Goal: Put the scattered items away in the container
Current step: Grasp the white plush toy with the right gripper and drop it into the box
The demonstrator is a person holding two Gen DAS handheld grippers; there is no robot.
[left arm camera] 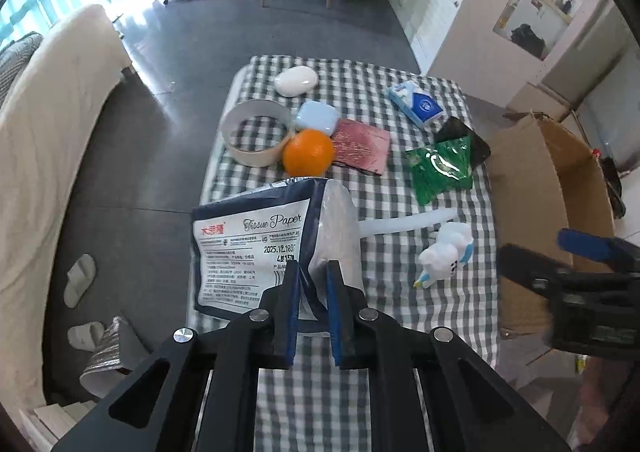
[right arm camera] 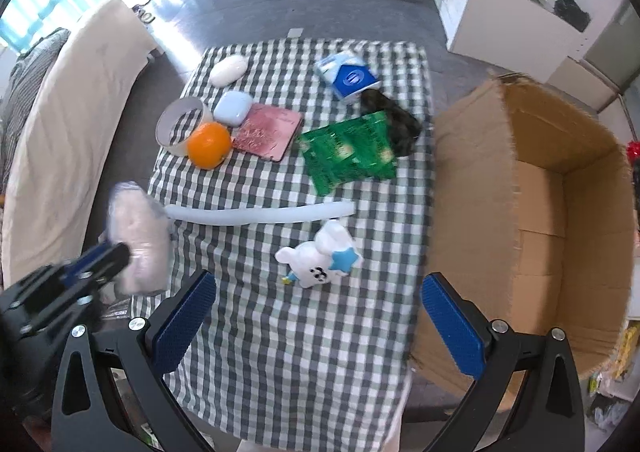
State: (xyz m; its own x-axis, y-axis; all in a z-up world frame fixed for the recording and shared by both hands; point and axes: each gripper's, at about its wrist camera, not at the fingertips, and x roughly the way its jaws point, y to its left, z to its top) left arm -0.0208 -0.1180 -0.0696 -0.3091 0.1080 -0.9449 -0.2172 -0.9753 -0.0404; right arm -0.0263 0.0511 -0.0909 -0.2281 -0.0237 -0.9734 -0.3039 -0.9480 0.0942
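While the left wrist camera is looking down on the checked tablecloth (left arm camera: 400,188), the left gripper (left arm camera: 313,316) is pinching the near edge of a tissue paper pack (left arm camera: 256,248), and its blue pads are pressing on the wrapper from both sides. The pack is hanging above the cloth, at about 12 o'clock from the jaws. Behind the pack, also near 12 o'clock, an orange (left arm camera: 308,153) is touching a tape roll (left arm camera: 256,132) and a light blue case (left arm camera: 318,119). A pink pouch (left arm camera: 362,148) is lying just beside the orange. At 1 o'clock a green packet (left arm camera: 438,168) is resting partly on a dark object (left arm camera: 476,142). At 2 o'clock a white plush toy (left arm camera: 446,254) is lying near a white tube (left arm camera: 408,222). At 3 o'clock the cardboard box (left arm camera: 532,188) is standing open beside the table, and the right gripper (left arm camera: 560,256) is showing blurred in front of it.

In the right wrist view, the right gripper (right arm camera: 318,316) is holding its jaws spread wide, with nothing between them. The plush toy (right arm camera: 320,260) is lying at 12 o'clock from it, on the cloth. The cardboard box (right arm camera: 472,188) is standing at 2 o'clock. At 9 o'clock the left gripper (right arm camera: 100,256) is carrying the blurred tissue paper pack (right arm camera: 140,236) off the table edge.
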